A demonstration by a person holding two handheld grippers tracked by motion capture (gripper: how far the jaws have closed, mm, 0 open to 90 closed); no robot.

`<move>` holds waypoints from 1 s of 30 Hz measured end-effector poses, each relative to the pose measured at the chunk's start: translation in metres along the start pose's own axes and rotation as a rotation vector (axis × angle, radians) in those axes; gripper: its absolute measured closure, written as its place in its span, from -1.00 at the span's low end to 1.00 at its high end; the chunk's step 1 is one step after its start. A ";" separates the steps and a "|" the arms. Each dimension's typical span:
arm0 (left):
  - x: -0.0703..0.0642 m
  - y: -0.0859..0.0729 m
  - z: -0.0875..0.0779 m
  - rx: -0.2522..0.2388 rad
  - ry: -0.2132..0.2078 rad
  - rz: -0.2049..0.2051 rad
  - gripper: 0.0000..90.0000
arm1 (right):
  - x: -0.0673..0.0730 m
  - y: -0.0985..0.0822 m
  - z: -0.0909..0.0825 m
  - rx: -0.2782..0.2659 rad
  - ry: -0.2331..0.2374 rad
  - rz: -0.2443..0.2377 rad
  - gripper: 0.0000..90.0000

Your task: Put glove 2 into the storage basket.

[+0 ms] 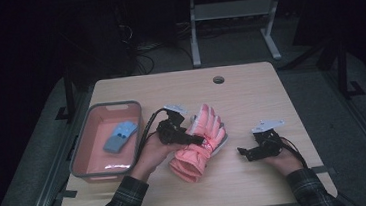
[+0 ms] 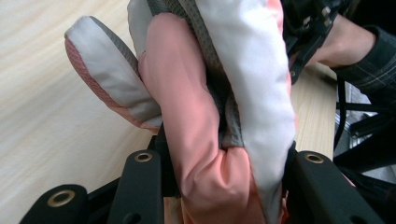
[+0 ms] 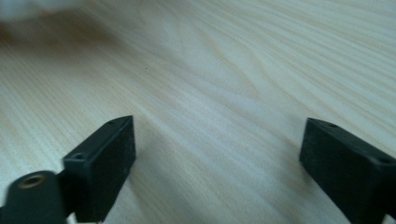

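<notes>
Pink glove (image 2: pixel 210 93) cuff and fingertips cut off by frame edges.

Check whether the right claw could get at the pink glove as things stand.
Probably yes: the right claw is open with bare table between it and the glove, though the left claw already grips that.

Pink-and-white padded glove (image 1: pixel 200 140) — bunched, fingers up — mid-table, beside the bin

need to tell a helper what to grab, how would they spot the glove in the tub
Start at the wooden table and look to its left edge for the pink tub with a grey rim. Inside lies a small blue glove, flat on the bottom. It is blue and untouched, unlike the larger pink ski glove mid-table.
</notes>
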State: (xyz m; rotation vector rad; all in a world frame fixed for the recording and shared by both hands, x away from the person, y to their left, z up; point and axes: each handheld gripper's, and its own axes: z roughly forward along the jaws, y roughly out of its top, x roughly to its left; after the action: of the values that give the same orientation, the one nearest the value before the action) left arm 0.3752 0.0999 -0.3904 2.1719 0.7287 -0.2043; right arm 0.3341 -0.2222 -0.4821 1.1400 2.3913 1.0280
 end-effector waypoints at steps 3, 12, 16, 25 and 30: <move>0.001 0.001 -0.008 -0.013 0.015 0.000 0.32 | 0.000 0.000 0.000 -0.002 0.002 -0.001 -0.81; 0.005 0.004 -0.037 -0.062 0.064 -0.020 0.31 | 0.000 0.000 0.000 -0.002 -0.001 -0.002 -0.81; 0.008 0.004 -0.053 -0.084 0.076 -0.026 0.31 | 0.000 0.000 0.000 -0.003 -0.001 0.000 -0.81; 0.016 0.003 -0.088 -0.137 0.098 -0.039 0.31 | 0.000 0.000 0.000 -0.003 -0.001 0.000 -0.81; 0.021 -0.001 -0.108 -0.167 0.125 -0.055 0.31 | 0.000 0.000 0.000 -0.004 0.000 0.000 -0.81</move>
State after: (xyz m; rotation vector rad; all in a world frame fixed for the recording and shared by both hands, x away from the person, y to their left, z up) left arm 0.3818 0.1903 -0.3285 2.0204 0.8464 -0.0349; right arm 0.3344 -0.2222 -0.4825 1.1386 2.3883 1.0314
